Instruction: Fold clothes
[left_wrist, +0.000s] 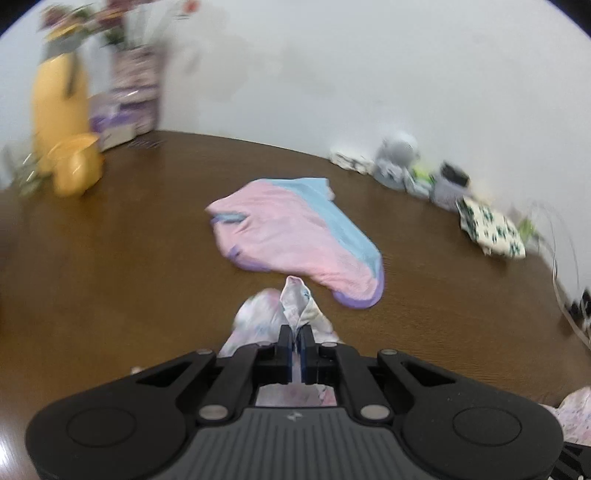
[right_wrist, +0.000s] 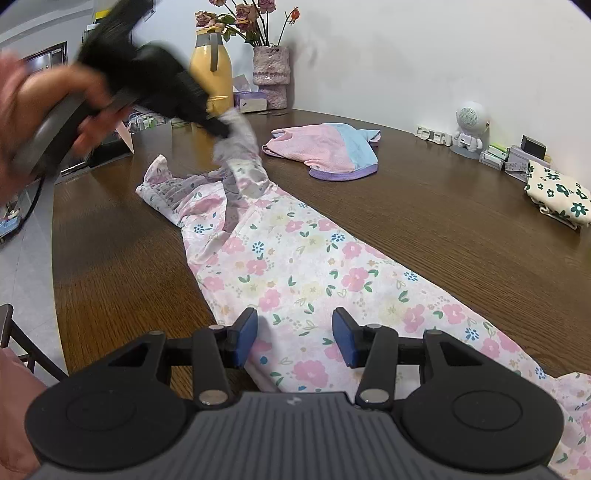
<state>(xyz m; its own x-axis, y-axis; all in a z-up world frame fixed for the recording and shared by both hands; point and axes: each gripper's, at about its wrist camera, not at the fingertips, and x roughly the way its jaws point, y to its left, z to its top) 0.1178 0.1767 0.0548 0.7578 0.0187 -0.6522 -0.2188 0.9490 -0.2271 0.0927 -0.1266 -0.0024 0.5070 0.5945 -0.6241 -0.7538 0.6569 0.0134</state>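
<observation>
Yellow jug (right_wrist: 211, 70), vase of flowers (right_wrist: 270, 75), small white robot figure (right_wrist: 469, 127) along the wall.

A dark wood table (right_wrist: 443, 229) stands against a plain white wall (right_wrist: 406, 55), grey tiled floor (right_wrist: 26, 258) beside it.

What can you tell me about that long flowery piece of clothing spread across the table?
The floral garment is thin, soft-looking white cloth printed with pink, blue and yellow flowers and green leaves. It lies stretched in a long strip on the brown wooden table, mostly flat, with a gathered, ruffled part at its far end. There the left gripper has its jaws shut on a pinch of the cloth, lifting it off the table. The right gripper hovers at the near end, jaws open with the fabric beneath them.
</observation>
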